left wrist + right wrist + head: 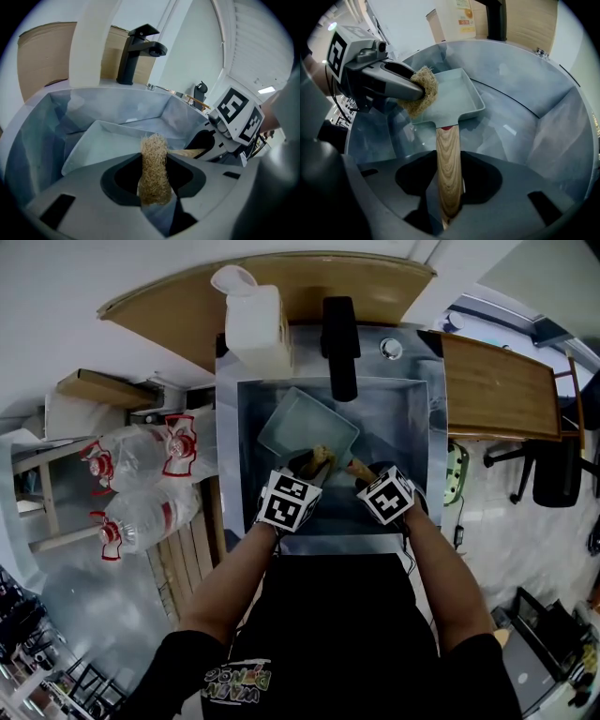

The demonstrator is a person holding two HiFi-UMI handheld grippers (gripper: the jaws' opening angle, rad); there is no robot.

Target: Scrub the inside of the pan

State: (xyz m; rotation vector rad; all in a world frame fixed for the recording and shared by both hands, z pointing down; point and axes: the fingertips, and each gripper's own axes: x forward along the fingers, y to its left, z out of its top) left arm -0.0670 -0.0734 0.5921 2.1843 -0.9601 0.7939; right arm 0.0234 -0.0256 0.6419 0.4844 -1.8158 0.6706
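Black printed T-shirt (328, 652); grey left gripper (315, 463) and right gripper (362, 471), black-and-white marker cubes (289, 501)

The pan's handle (357, 465) is mostly hidden under the right gripper (366, 474) in the head view.

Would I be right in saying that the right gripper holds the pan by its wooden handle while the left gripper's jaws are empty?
Not quite: the left gripper has its jaws shut on a fibrous scrubber, as the left gripper view shows. The right gripper does hold the pan by its wooden handle.
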